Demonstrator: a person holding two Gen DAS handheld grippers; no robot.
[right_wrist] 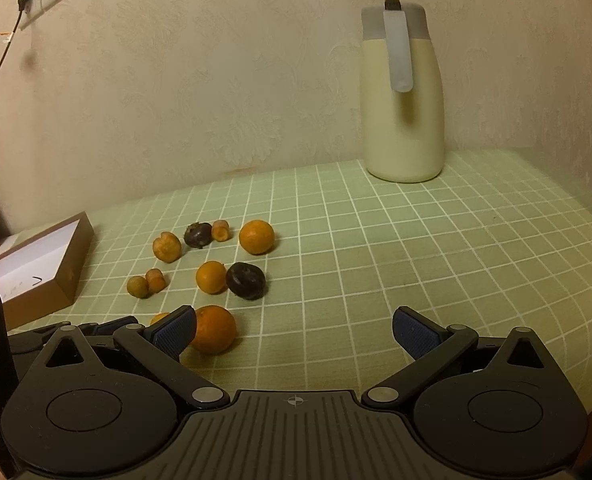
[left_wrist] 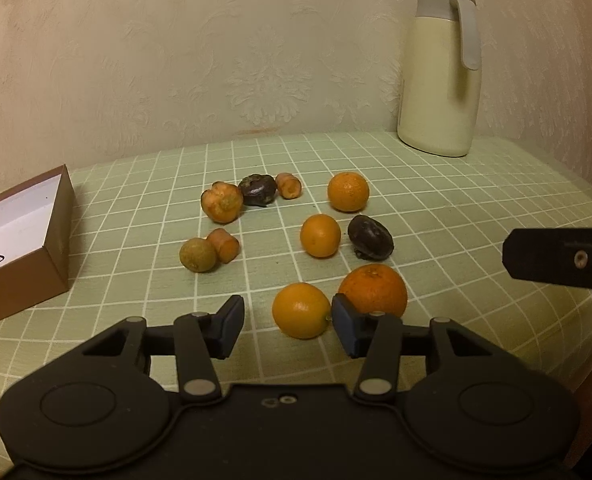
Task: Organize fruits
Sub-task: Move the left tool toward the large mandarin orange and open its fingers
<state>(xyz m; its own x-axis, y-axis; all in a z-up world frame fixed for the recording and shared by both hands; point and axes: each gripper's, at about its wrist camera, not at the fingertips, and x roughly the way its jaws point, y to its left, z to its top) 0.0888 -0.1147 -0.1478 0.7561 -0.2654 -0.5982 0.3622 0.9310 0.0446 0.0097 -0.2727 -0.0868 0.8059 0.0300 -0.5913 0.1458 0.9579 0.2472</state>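
Observation:
Several oranges lie on the green checked tablecloth (left_wrist: pixel 456 208) among two dark shrivelled fruits (left_wrist: pixel 371 237) and small brownish-orange pieces (left_wrist: pixel 221 202). My left gripper (left_wrist: pixel 287 328) is open around the nearest small orange (left_wrist: pixel 302 311). That orange sits against the right pad, and a clear gap shows at the left pad. A bigger orange (left_wrist: pixel 374 290) rests just behind that right finger. My right gripper (right_wrist: pixel 296 336) stands wide open over bare cloth, nothing between its fingers. The bigger orange (right_wrist: pixel 213 330) lies beside its left finger.
An open brown box (left_wrist: pixel 57 232) with a white inside stands at the left. A cream thermos jug (left_wrist: pixel 440 80) stands at the back right by the wall. The table edge curves away on the right. A finger of the right gripper (left_wrist: pixel 556 260) juts in from the right.

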